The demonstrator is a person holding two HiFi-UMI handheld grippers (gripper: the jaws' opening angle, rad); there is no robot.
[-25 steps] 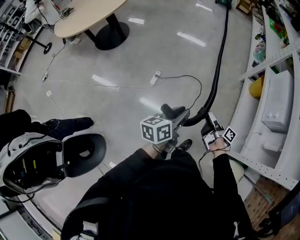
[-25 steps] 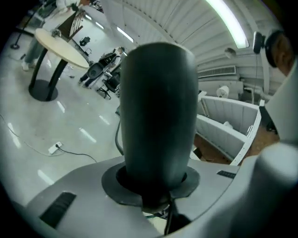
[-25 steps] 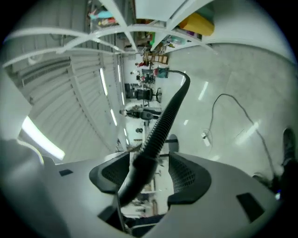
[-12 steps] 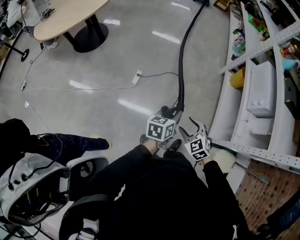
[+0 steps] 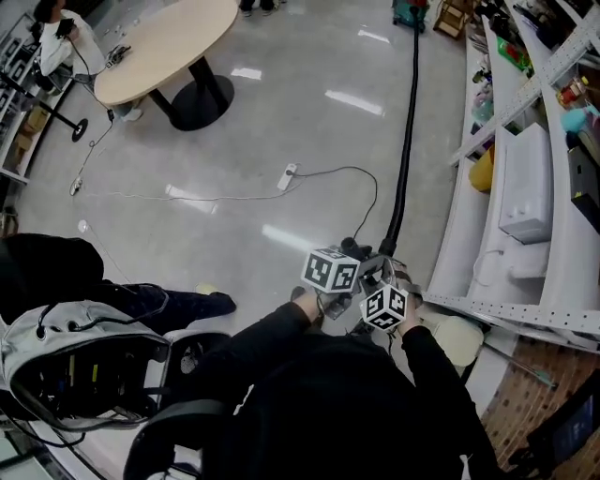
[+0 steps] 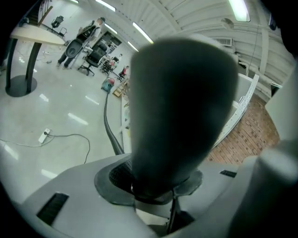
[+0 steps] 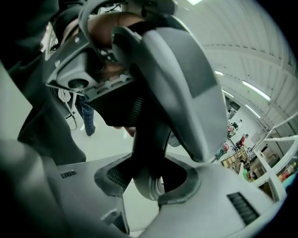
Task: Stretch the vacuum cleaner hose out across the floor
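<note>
A black vacuum hose (image 5: 408,141) runs almost straight over the floor, from a teal vacuum cleaner (image 5: 410,11) at the far end down to my hands. Both grippers meet at its near end. My left gripper (image 5: 361,255) has a thick dark handle end (image 6: 181,107) seated between its pads; its jaws have just been opening. The stretched hose (image 6: 110,132) shows beyond it. My right gripper (image 5: 389,278), just beside and below, has been closing. Its pads sit round the black tube and grey ribbed cuff (image 7: 150,183), with the left gripper's grey body (image 7: 172,74) above.
A round wooden table (image 5: 169,42) stands at the far left. A white power strip (image 5: 288,175) and its cable lie on the floor left of the hose. Metal shelves (image 5: 525,216) line the right side. A dark chair and helmet-like gear (image 5: 84,361) sit at the lower left.
The hose, curved a second ago, now lies nearly straight. My right gripper has rolled over and come in against the left one at the hose's end. Both hands have shifted.
</note>
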